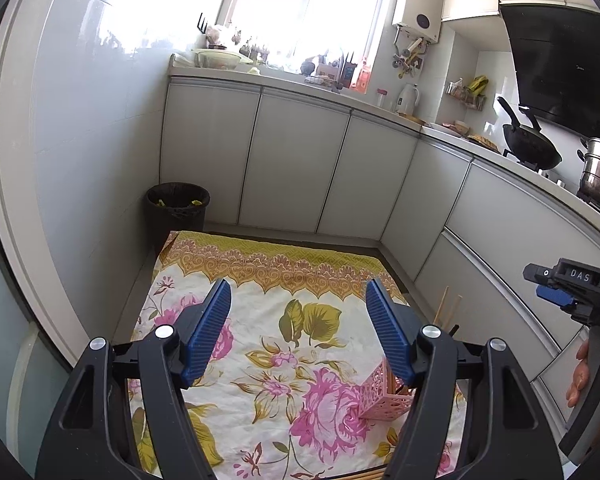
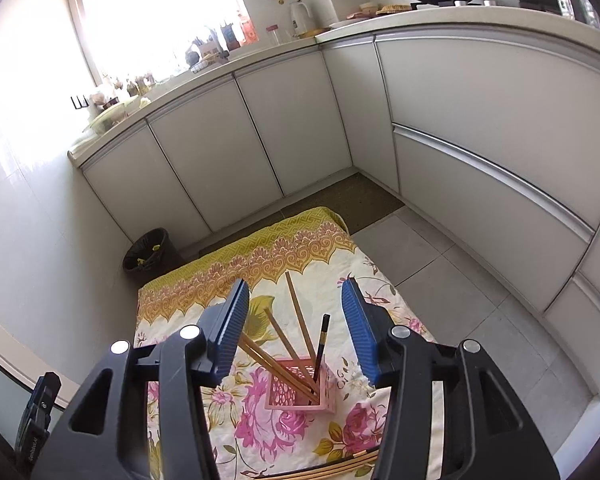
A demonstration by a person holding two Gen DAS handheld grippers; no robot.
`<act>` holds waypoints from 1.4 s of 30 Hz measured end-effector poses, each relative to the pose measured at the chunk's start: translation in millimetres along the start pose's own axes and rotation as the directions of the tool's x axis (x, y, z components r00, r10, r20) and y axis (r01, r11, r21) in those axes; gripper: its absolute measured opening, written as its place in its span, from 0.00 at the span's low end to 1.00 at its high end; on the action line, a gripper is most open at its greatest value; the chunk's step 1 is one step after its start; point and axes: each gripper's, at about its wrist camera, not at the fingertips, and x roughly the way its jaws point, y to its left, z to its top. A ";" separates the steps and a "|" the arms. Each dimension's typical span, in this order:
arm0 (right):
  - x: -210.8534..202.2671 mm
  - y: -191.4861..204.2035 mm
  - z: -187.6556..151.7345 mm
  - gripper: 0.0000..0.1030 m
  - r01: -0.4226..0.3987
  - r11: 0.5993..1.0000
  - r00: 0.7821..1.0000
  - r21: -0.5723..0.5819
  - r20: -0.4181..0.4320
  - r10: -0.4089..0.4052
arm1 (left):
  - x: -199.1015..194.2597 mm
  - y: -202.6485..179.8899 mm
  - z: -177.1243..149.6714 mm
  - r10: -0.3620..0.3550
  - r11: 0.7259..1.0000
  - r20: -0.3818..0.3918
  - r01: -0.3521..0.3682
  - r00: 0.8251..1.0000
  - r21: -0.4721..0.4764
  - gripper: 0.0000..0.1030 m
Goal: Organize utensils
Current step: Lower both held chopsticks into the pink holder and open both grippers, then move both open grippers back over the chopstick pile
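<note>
A floral cloth with pink roses and a yellow patterned border [image 2: 260, 268] covers the tabletop, and both views show it, though from different sides. The left wrist view takes in its far-left corner beside a black round waste bin [image 1: 178, 210]; the right wrist view adds the grey tiled floor [image 2: 440, 280] past the cloth's right edge.

One pink perforated square plastic holder [image 2: 302, 386] stands upright on the cloth near its near edge, toward the right side. The right wrist view looks down into it and shows its load: four slender sticks in all, three light wooden chopsticks [image 2: 298, 316] and one dark chopstick with a pale band [image 2: 323, 340], all leaning out of the holder at different angles. In the left wrist view the same holder [image 1: 382, 394] is half hidden behind the right-hand blue pad, and only two wooden tips rise above it.

More wooden chopsticks [image 2: 332, 466] lie flat along the cloth's near edge, seen fully only from the right wrist; their number cannot be told.

The left gripper [image 1: 298, 332] hangs over the middle of the cloth with its jaws spread wide, holding nothing. The right gripper [image 2: 296, 328] hangs just above the holder, its jaws likewise spread, the leaning sticks between them but untouched.
</note>
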 end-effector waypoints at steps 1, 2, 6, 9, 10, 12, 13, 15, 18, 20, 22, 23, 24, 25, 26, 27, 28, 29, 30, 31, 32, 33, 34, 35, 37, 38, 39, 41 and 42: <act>-4.9 -3.1 0.9 0.52 -0.003 1.000 1.000 0.008 0.009 0.003 | 0.5 -2.4 -0.4 -0.002 1.000 -0.002 0.002 1.000 0.005 0.65; -10.6 -6.5 1.1 0.53 -0.005 1.000 1.000 0.018 0.019 0.005 | 0.5 -4.3 -1.1 -0.004 1.000 -0.003 0.004 1.000 0.010 0.65; -32.5 -22.6 -4.7 0.66 -0.010 0.998 0.999 0.059 0.051 0.007 | -0.9 -8.9 -4.5 -0.010 1.000 -0.009 0.010 1.000 0.028 0.68; -44.1 -36.4 -18.1 0.67 -0.007 0.997 0.999 0.079 0.039 0.004 | 0.3 -12.6 -8.1 -0.016 0.999 -0.026 0.017 1.000 0.042 0.69; -47.9 -41.5 -25.5 0.69 -0.005 0.997 0.999 0.083 0.037 0.002 | 1.6 -13.4 -9.3 -0.021 0.999 -0.037 0.022 0.999 0.048 0.69; -55.7 -51.8 -44.2 0.75 0.011 0.997 0.999 0.082 0.037 -0.014 | 3.7 -16.5 -12.8 -0.027 0.998 -0.058 0.030 0.998 0.064 0.69; -59.8 -57.7 -55.6 0.77 0.023 0.996 0.999 0.082 0.039 -0.026 | 4.7 -18.9 -15.0 -0.031 0.997 -0.066 0.035 0.997 0.073 0.70; -66.0 -68.9 -79.6 0.83 0.044 0.996 0.998 0.080 0.035 -0.047 | 6.7 -25.0 -20.3 -0.039 0.994 -0.090 0.048 0.995 0.097 0.75; -69.6 -89.4 -120.6 0.87 0.075 0.994 0.997 0.077 -0.014 -0.075 | 12.8 -38.4 -33.1 -0.063 0.983 -0.155 0.088 0.986 0.161 0.84; -66.5 -107.8 -147.4 0.88 0.073 0.992 0.994 0.106 -0.085 -0.064 | 19.7 -50.1 -44.7 -0.087 0.967 -0.219 0.135 0.972 0.215 0.87; -59.3 -127.0 -175.0 0.88 0.067 0.986 0.983 0.150 -0.180 -0.039 | 28.2 -64.1 -59.1 -0.112 0.943 -0.301 0.197 0.947 0.270 0.91; -54.9 -136.5 -188.3 0.88 0.069 0.983 0.974 0.170 -0.224 -0.030 | 31.4 -71.0 -66.7 -0.109 0.929 -0.328 0.213 0.938 0.301 0.91; -50.1 -145.7 -201.1 0.88 0.069 0.980 0.963 0.187 -0.268 -0.016 | 33.6 -77.1 -74.3 -0.107 0.918 -0.346 0.226 0.932 0.326 0.92; -47.0 -153.4 -213.3 0.88 0.070 0.977 0.954 0.202 -0.301 -0.006 | 35.7 -82.0 -82.5 -0.113 0.907 -0.371 0.248 0.922 0.341 0.93; -45.2 -160.7 -222.9 0.88 0.080 0.974 0.947 0.214 -0.322 -0.007 | 38.7 -86.8 -89.0 -0.124 0.896 -0.404 0.277 0.906 0.348 0.93; -44.4 -166.5 -230.9 0.88 0.091 0.972 0.943 0.218 -0.332 -0.014 | 41.3 -90.2 -95.8 -0.134 0.887 -0.432 0.303 0.892 0.349 0.93; -43.9 -171.0 -237.1 0.88 0.096 0.972 0.942 0.213 -0.336 -0.019 | 44.2 -94.7 -103.0 -0.142 0.877 -0.464 0.328 0.874 0.351 0.93; -43.4 -173.6 -241.2 0.88 0.097 0.975 0.940 0.199 -0.339 -0.024 | 47.7 -99.5 -108.9 -0.144 0.866 -0.495 0.351 0.857 0.356 0.93; -43.8 -174.8 -243.3 0.88 0.097 0.979 0.942 0.180 -0.334 -0.032 | 50.7 -104.8 -115.3 -0.142 0.854 -0.521 0.371 0.842 0.366 0.93; -44.4 -174.5 -245.1 0.88 0.096 0.982 0.946 0.160 -0.322 -0.040 | 53.2 -111.1 -121.7 -0.137 0.839 -0.542 0.388 0.829 0.381 0.93; -45.2 -174.6 -245.9 0.88 0.093 0.985 0.949 0.147 -0.314 -0.043 | 56.1 -117.1 -127.3 -0.133 0.823 -0.562 0.407 0.816 0.396 0.93; -45.5 -174.1 -247.1 0.88 0.084 0.986 0.950 0.141 -0.310 -0.036 | 58.9 -123.8 -133.4 -0.133 0.804 -0.587 0.433 0.799 0.408 0.93; -44.9 -175.5 -247.8 0.88 0.070 0.988 0.951 0.139 -0.309 -0.024 | 62.2 -130.2 -139.3 -0.130 0.783 -0.614 0.461 0.778 0.419 0.93; -44.3 -174.5 -247.9 0.88 0.058 0.990 0.952 0.131 -0.306 -0.015 | 65.8 -136.7 -145.8 -0.121 0.760 -0.641 0.486 0.758 0.432 0.93; -44.4 -171.3 -248.3 0.88 0.046 0.994 0.955 0.103 -0.298 -0.014 | 70.5 -150.2 -158.0 -0.102 0.704 -0.684 0.538 0.722 0.463 0.93; -44.3 -170.1 -248.3 0.88 0.036 0.995 0.955 0.096 -0.297 -0.006 | 72.0 -156.3 -164.1 -0.093 0.671 -0.704 0.567 0.704 0.478 0.93; -44.5 -169.6 -248.9 0.88 0.027 0.995 0.954 0.094 -0.299 0.002 | 73.2 -162.4 -170.6 -0.087 0.631 -0.723 0.599 0.686 0.493 0.92; -45.4 -170.7 -248.7 0.88 0.022 0.995 0.955 0.097 -0.298 0.008 | 74.7 -170.6 -182.5 -0.080 0.546 -0.762 0.667 0.643 0.506 0.86; -45.6 -172.5 -248.2 0.88 0.020 0.994 0.955 0.103 -0.297 0.011 | 75.8 -173.5 -189.0 -0.075 0.506 -0.783 0.700 0.618 0.504 0.81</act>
